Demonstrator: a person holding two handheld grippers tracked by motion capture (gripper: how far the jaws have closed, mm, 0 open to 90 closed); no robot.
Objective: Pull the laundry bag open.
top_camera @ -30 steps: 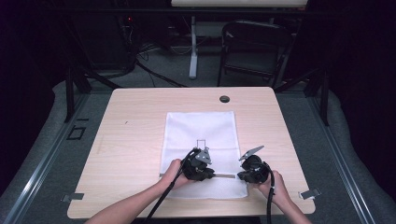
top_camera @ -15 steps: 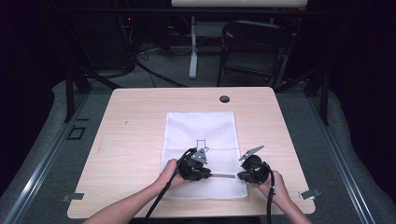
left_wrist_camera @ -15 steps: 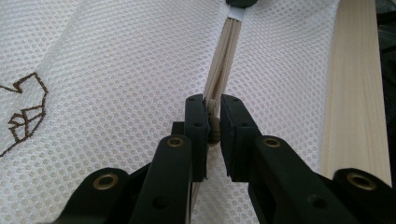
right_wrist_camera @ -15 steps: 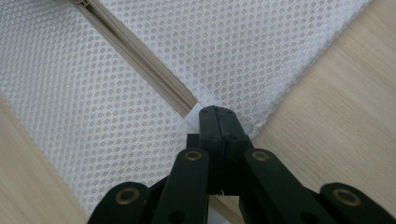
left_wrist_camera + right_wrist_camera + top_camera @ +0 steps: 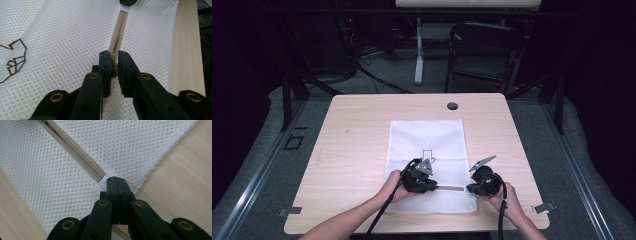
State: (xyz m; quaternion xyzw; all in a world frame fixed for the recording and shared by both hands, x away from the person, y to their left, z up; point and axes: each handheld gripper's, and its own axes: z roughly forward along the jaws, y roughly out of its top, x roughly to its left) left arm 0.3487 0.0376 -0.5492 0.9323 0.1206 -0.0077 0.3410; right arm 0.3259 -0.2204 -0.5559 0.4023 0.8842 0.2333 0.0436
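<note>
On the pale wooden table (image 5: 357, 150), a flat white mesh laundry bag (image 5: 427, 135) with a small brown stitched outline drawing (image 5: 428, 154) lies lengthwise near the middle, its zippered end toward the person's edge. Starting at the left, the person's left hand (image 5: 392, 186) holds the left gripper (image 5: 433, 188) low over the near part of the bag, pointing to the right along the beige zipper (image 5: 449, 188). In the left gripper view, its black jaws stand narrow, pinched on the small tan zipper pull (image 5: 114, 70), with the beige zipper (image 5: 120, 32) running straight away from them across the mesh (image 5: 62, 37) toward the other gripper's tip at the top of the frame; a strip of the table (image 5: 186, 50) shows at the right. Farther right in the high view, the right hand (image 5: 508, 202) holds the right gripper (image 5: 468, 188) at the bag's near right corner, pointing left toward the other. In the right gripper view, the right gripper's (image 5: 117, 181) jaws are pressed fully together on the white fabric tab (image 5: 105, 181) at the zipper's end, where the closed zipper (image 5: 75, 150) runs off diagonally up and left.
</note>
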